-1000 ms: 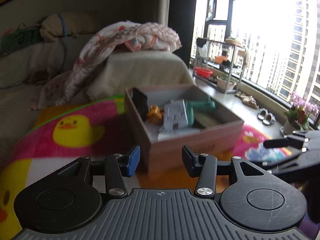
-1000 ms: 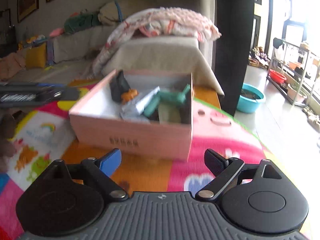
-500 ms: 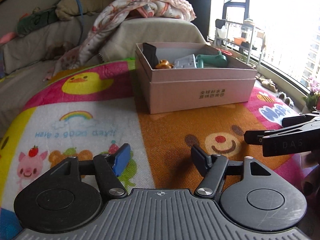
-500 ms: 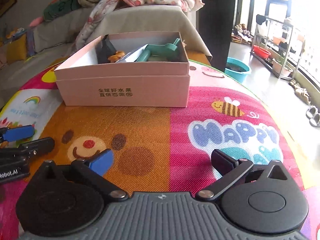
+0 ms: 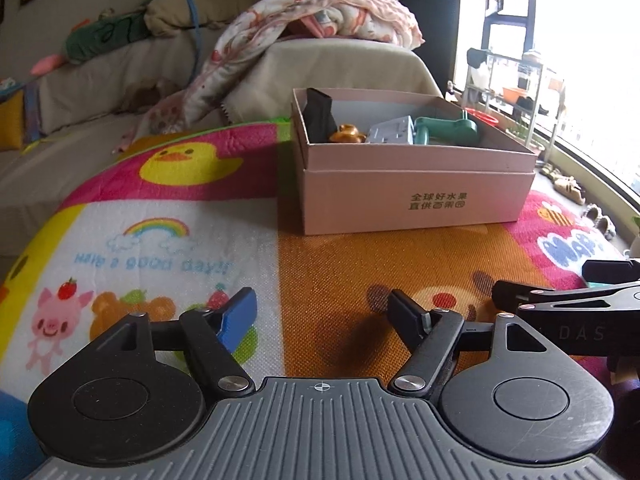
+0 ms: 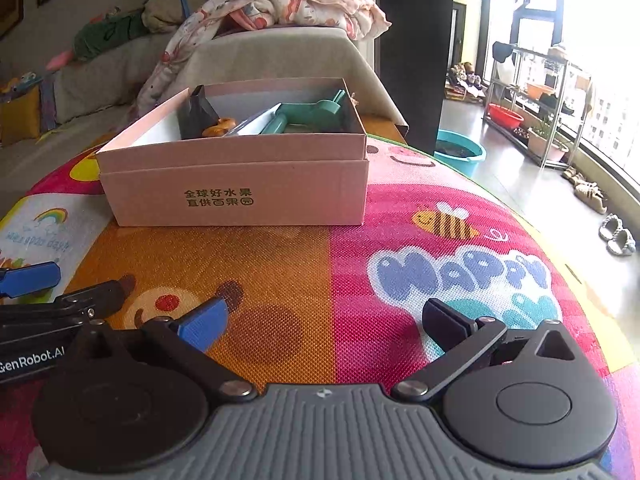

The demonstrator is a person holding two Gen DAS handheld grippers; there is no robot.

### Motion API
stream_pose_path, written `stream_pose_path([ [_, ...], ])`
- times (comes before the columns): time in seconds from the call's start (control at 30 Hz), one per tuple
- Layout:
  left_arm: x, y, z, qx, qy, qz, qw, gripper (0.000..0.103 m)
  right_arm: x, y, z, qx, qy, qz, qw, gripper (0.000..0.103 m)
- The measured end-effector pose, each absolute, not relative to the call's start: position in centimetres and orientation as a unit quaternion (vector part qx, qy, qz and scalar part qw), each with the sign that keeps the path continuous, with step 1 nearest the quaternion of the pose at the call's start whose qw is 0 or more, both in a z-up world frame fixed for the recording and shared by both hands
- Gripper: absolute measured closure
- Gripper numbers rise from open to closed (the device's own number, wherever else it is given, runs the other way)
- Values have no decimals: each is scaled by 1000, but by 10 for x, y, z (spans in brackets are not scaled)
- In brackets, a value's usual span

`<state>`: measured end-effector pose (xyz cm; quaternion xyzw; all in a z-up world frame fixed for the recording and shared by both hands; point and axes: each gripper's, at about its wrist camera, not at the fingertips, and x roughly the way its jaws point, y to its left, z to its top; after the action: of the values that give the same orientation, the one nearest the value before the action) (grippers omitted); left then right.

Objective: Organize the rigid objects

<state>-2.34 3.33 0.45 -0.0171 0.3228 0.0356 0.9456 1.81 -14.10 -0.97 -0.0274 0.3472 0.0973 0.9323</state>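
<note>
A pink cardboard box (image 5: 416, 196) (image 6: 240, 192) stands on the colourful play mat (image 5: 160, 240). Inside it lie a black piece (image 5: 319, 116) (image 6: 198, 114), a small orange toy (image 5: 346, 133), a grey-white piece (image 5: 390, 130) and a green tool (image 5: 444, 130) (image 6: 308, 114). My left gripper (image 5: 320, 308) hovers low over the mat short of the box, its jaws opening with nothing between them. My right gripper (image 6: 324, 316) is open and empty, also short of the box. Each gripper shows at the edge of the other's view.
Behind the box are a beige sofa (image 5: 120, 76) and an armrest draped with a patterned blanket (image 5: 320, 12). A blue basin (image 6: 460, 152), a metal rack (image 6: 536, 108) and slippers (image 6: 616, 232) stand on the floor to the right, by the window.
Both grippers have dropped lower and drawn back from the box, which now sits further off. Both sets of jaws stand wider, the left most of all.
</note>
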Motion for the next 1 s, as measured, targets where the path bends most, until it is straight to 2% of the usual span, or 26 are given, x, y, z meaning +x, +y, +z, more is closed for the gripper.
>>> stream_pose_path([
  [1.0,-23,31,4,-15,323,36,946,25,15,-142,-11,-23,343,96,934,0],
])
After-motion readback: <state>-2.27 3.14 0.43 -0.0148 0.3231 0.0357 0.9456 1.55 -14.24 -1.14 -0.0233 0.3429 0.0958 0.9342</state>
